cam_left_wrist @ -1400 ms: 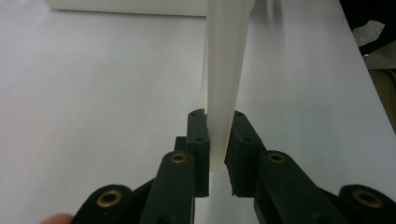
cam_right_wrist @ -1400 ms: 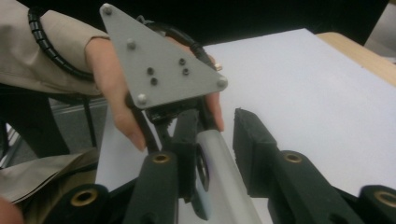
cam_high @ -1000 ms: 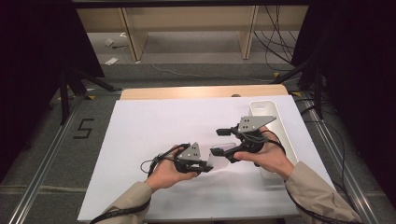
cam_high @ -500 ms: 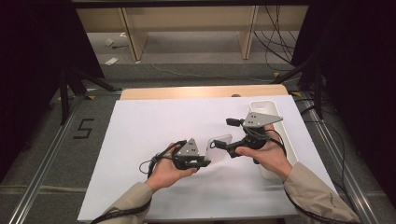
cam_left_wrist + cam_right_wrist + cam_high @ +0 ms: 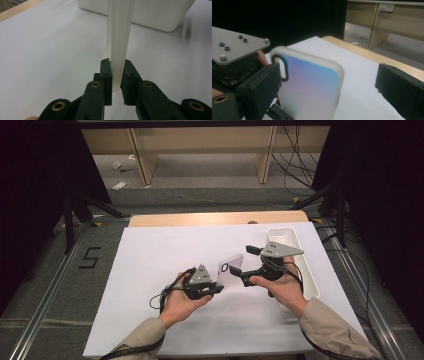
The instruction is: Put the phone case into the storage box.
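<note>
A translucent white phone case [image 5: 230, 270] with a bluish-pink sheen stands upright above the white table cover. My left gripper [image 5: 217, 287] is shut on its lower end; the left gripper view has the case [image 5: 120, 37] edge-on between the pressed pads [image 5: 106, 75]. My right gripper [image 5: 247, 265] is open, its jaws having just been opening. In the right gripper view the case [image 5: 312, 85] stands between the wide-apart jaws of my right gripper [image 5: 327, 77], touching neither pad. The left gripper's grey plate [image 5: 234, 47] is at that view's left.
A long white tray [image 5: 312, 280] lies along the table's right side, just behind the right hand, and its wall [image 5: 150, 12] shows beyond the case. The white cover [image 5: 150, 270] spreads to the left and front. A wooden edge [image 5: 215, 218] runs along the far side.
The right gripper's jaws have spread wider apart around the case's upper end. Both hands have stayed where they were, and the left grip has not changed.
</note>
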### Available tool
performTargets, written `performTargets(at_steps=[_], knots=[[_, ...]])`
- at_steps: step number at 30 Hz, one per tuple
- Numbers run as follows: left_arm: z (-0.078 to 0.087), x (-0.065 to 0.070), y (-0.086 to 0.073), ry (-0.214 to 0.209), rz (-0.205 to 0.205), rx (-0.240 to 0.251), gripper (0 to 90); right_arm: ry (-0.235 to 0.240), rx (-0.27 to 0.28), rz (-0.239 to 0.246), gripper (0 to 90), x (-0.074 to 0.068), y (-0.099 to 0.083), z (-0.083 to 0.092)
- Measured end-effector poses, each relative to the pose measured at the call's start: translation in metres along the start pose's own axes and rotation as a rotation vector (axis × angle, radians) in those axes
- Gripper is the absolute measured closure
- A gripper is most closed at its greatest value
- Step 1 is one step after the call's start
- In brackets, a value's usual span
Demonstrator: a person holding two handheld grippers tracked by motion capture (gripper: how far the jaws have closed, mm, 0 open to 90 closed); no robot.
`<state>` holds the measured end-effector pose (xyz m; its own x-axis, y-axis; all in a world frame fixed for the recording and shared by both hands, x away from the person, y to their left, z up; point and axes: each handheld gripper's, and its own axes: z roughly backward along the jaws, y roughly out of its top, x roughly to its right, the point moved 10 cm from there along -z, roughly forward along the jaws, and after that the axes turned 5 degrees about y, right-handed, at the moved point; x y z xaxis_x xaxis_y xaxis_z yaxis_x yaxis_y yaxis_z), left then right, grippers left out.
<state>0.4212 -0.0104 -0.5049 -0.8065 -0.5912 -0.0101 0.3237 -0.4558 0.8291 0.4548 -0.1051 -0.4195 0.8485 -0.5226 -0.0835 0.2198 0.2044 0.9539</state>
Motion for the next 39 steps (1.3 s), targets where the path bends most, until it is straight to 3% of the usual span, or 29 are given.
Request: performTargets(at_steps=[10, 16, 26, 39], knots=[[-0.002, -0.001, -0.001, 0.021, 0.069, -0.027, 80.7, -0.018, 0.009, 0.001, 6.9, -0.005, -0.001, -0.004], [-0.003, 0.002, 0.000, 0.017, 0.078, -0.030, 80.6, -0.046, 0.022, -0.010, 6.9, -0.002, -0.001, -0.005], [-0.005, 0.001, 0.001, 0.031, 0.101, -0.034, 80.7, -0.038, 0.016, -0.012, 6.8, -0.006, -0.003, -0.010], [-0.008, 0.005, 0.004, 0.040, 0.096, -0.035, 80.7, -0.074, 0.039, -0.048, 6.7, -0.005, -0.005, -0.013]])
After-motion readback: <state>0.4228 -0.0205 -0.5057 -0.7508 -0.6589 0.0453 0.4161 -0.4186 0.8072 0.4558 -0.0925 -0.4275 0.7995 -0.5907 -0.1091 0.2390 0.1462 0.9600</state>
